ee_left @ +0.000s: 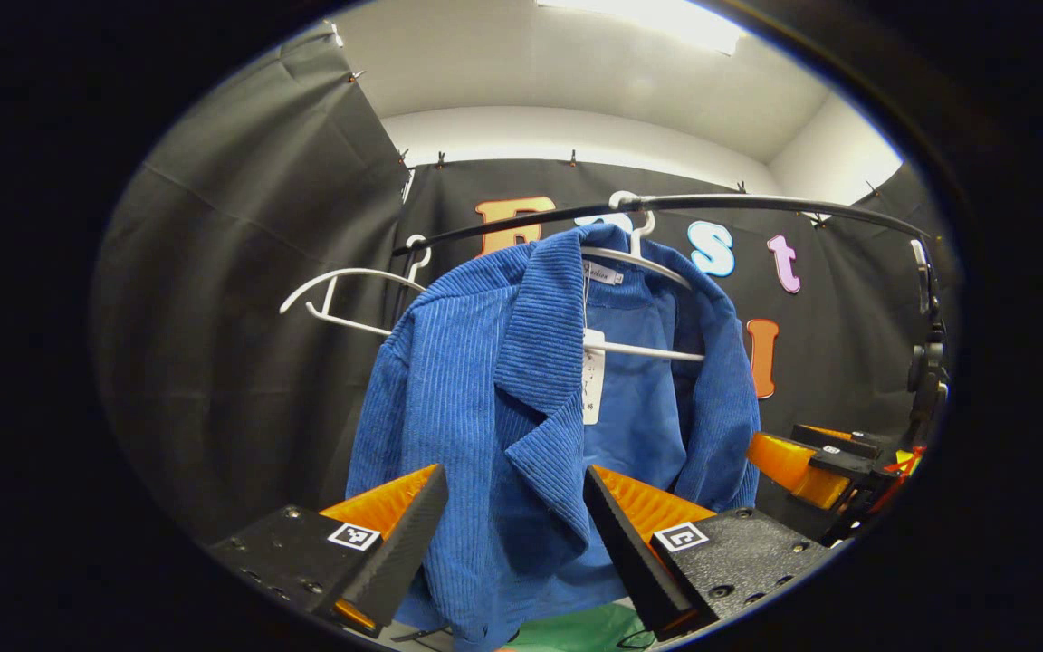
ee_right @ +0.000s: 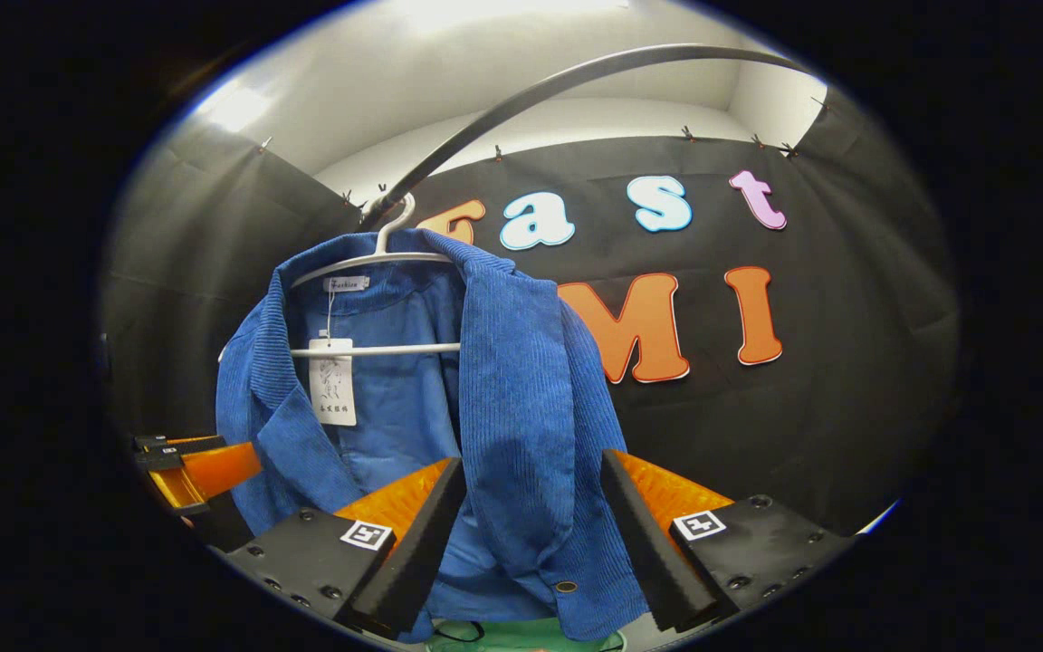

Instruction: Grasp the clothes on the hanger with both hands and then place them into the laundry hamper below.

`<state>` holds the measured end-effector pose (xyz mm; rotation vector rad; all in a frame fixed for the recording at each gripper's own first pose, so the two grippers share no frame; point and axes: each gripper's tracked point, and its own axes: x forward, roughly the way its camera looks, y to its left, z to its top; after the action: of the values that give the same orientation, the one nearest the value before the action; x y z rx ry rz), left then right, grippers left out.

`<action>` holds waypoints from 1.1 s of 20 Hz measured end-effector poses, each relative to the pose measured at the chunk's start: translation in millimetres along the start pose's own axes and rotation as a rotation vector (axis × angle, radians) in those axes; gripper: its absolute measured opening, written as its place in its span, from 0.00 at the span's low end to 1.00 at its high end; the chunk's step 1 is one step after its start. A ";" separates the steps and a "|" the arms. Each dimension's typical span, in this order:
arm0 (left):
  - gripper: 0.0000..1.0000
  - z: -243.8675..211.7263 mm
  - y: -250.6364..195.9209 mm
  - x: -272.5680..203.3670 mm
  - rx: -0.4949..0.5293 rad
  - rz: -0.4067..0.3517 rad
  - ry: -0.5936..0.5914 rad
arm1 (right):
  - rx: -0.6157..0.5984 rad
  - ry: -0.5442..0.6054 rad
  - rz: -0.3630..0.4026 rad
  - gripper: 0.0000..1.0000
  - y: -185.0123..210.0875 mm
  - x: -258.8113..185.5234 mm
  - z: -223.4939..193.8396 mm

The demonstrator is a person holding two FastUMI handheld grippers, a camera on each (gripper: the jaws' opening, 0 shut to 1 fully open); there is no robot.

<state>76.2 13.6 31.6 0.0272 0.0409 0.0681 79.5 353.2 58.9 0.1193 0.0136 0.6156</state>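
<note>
Jacket [ee_left: 503, 398] of blue corduroy hangs on a white hanger [ee_left: 644, 349] hooked over the dark rail [ee_left: 666, 206], which carries it clear of the floor so both front panels fall loose and can be taken from below. At the rail's left end, in the left gripper view, an empty hanger [ee_left: 340, 294] hangs bare. The left gripper [ee_left: 514, 534] has its jaws spread wide with the jacket's left front panel and lapel hanging down between them; neither jaw looks to press the cloth, so I judge it lined up for a pinch not yet made. The right gripper [ee_right: 531, 534] stands likewise, jaws spread, straddling the other front panel near its lower hem, where a snap button [ee_right: 565, 587] shows. One gripper on each panel makes sense: a pull from both sides should slide the shoulders off the hanger evenly rather than twisting it on the rail. A paper tag [ee_right: 333, 380] dangles inside the collar. Green hamper [ee_right: 521, 637] shows just under the hem, directly below, so the jacket need only be lowered once free.
</note>
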 end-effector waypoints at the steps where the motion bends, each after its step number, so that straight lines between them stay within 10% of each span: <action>1: 0.95 -0.7 -0.3 3.4 0.005 0.004 0.004 | -0.008 0.000 0.002 0.97 1.9 8.0 1.4; 11: 0.87 9.0 -3.6 42.0 0.018 0.059 -0.009 | -0.009 -0.017 0.016 0.96 1.7 60.0 13.4; 15: 0.80 5.8 -6.5 51.3 0.043 0.064 -0.004 | 0.020 0.001 0.058 0.61 7.9 66.7 6.8; 17: 0.70 4.1 -12.3 55.4 0.041 0.028 0.001 | 0.028 0.004 0.080 0.60 10.4 67.2 7.0; 18: 0.54 3.3 -10.1 55.4 0.046 0.028 0.009 | 0.033 0.001 0.075 0.34 9.0 68.1 7.1; 20: 0.23 2.9 2.2 52.5 0.065 0.082 0.019 | 0.027 -0.002 0.080 0.19 9.5 65.1 11.3; 22: 0.06 5.5 -6.5 48.8 0.068 0.036 0.020 | 0.014 -0.026 0.053 0.18 2.0 60.2 10.9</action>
<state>125.5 10.3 35.0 0.0957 0.0628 0.1028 128.0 388.4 71.3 0.1420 -0.0105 0.6667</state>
